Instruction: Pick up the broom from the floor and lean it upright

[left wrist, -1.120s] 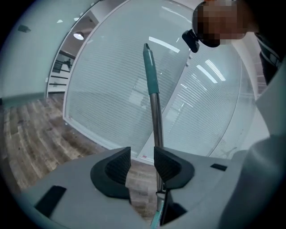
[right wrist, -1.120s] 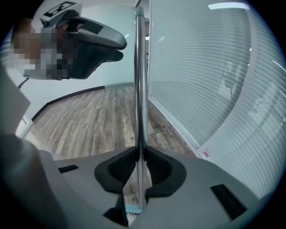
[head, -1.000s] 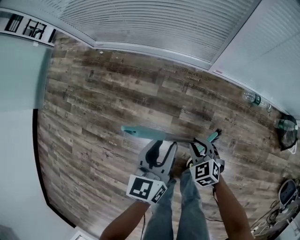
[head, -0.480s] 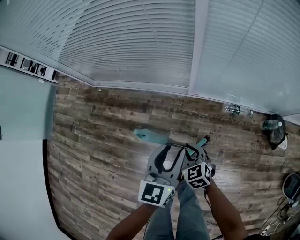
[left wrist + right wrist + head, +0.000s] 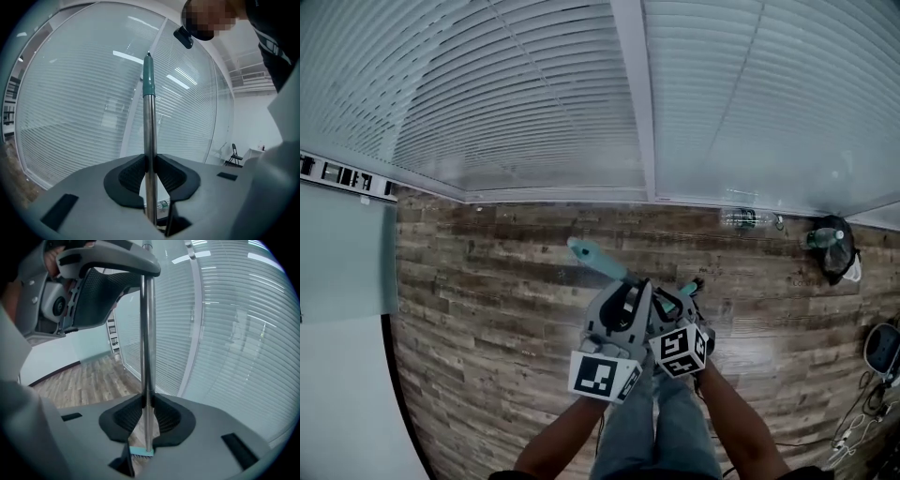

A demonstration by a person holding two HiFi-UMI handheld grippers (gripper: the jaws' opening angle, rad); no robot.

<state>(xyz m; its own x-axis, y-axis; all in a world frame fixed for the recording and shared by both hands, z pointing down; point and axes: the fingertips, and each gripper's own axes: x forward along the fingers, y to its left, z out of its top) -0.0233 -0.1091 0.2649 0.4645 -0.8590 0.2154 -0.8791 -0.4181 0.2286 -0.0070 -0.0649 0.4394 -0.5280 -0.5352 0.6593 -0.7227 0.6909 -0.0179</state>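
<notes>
The broom has a steel pole with a teal grip at its top end. It stands nearly upright in front of the blinds. My left gripper is closing, and both its pads press on the pole. My right gripper is shut on the pole lower down. Past its jaws show the teal broom head and bristles. In the head view the left gripper and the right gripper sit side by side above the person's legs. In the right gripper view the left gripper grips the pole overhead.
A glass wall with white blinds runs along the far side of the wooden floor. At its foot lie a plastic bottle and a dark bag. Cables lie at the right. A pale panel stands at the left.
Both grippers have risen with the broom, and its pole has swung from lying low to nearly upright. The left gripper's jaws, wide apart before, have closed onto the pole.
</notes>
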